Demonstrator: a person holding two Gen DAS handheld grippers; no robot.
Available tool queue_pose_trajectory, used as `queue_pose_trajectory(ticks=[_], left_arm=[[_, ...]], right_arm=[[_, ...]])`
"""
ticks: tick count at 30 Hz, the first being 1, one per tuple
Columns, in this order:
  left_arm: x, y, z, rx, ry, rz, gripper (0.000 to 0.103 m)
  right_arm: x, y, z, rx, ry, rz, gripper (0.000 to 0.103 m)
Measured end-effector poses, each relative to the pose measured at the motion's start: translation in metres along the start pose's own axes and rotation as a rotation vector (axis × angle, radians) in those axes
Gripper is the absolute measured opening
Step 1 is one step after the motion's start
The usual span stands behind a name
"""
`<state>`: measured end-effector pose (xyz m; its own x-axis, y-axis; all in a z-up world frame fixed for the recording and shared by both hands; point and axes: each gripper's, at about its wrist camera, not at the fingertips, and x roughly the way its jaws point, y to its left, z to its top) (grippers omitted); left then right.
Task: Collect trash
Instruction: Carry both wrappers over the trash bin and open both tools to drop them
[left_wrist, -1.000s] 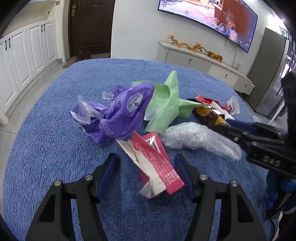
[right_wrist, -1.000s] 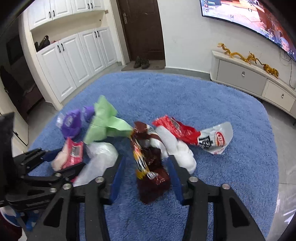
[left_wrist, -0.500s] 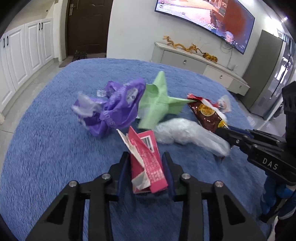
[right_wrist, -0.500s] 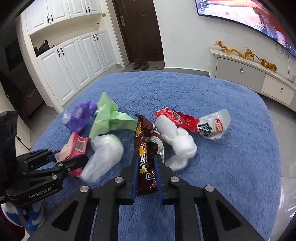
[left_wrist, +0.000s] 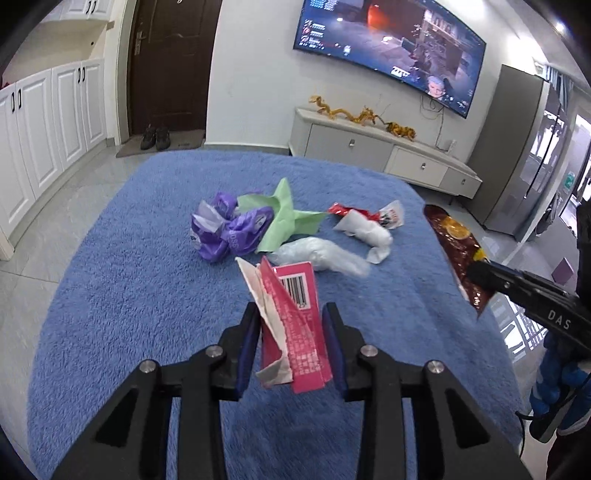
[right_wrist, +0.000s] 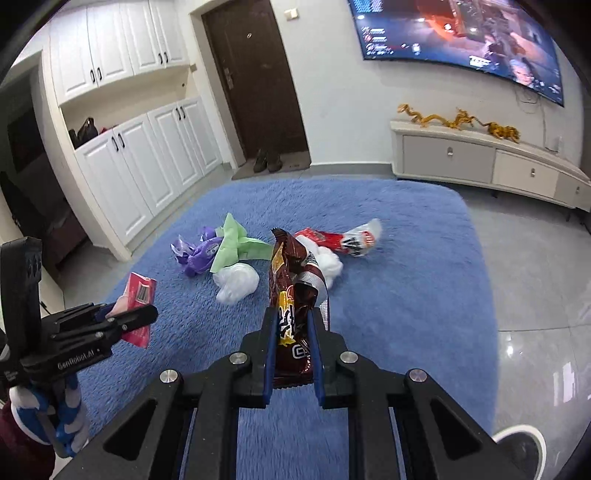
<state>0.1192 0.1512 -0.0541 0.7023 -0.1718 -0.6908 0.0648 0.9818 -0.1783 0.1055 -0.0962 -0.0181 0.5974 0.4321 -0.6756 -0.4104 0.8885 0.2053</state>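
My left gripper (left_wrist: 291, 317) is shut on a torn pink carton (left_wrist: 295, 325) and holds it above the blue rug (left_wrist: 147, 288). My right gripper (right_wrist: 290, 321) is shut on a brown snack wrapper (right_wrist: 291, 291), also lifted off the rug. The brown wrapper also shows at the right of the left wrist view (left_wrist: 458, 254), and the pink carton at the left of the right wrist view (right_wrist: 138, 295). On the rug lie a purple bag (left_wrist: 232, 232), a green paper (left_wrist: 288, 218), a clear plastic bag (left_wrist: 317, 254), a white wad (left_wrist: 365, 230) and a red-and-white wrapper (left_wrist: 369, 212).
White cupboards (right_wrist: 147, 158) line the left wall. A dark door (right_wrist: 258, 81) with shoes (right_wrist: 267, 160) is at the back. A low TV cabinet (right_wrist: 480, 162) stands at the right under a wall screen (right_wrist: 461, 29). Grey tiled floor (right_wrist: 535, 295) surrounds the rug. A white rim (right_wrist: 521, 434) shows bottom right.
Both grippers closed on their items, the left on the pink carton and the right on the brown wrapper, then lifted them up and back from the rug.
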Motion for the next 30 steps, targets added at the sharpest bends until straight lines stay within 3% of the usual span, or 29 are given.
queue_pose_trajectory(ticks=[13, 21, 30], left_arm=[[-0.042, -0.067, 0.004, 0.104, -0.051, -0.085, 0.032], [-0.036, -0.130, 0.010, 0.192, -0.026, -0.174, 0.032], [-0.006, -0.234, 0.007, 0.342, 0.042, -0.294, 0.032]], right_arm=[[-0.103, -0.037, -0.037, 0.087, -0.137, -0.131, 0.015], [-0.160, -0.087, -0.070, 0.187, -0.210, -0.252, 0.015], [-0.202, -0.169, -0.132, 0.395, -0.224, -0.416, 0.015]])
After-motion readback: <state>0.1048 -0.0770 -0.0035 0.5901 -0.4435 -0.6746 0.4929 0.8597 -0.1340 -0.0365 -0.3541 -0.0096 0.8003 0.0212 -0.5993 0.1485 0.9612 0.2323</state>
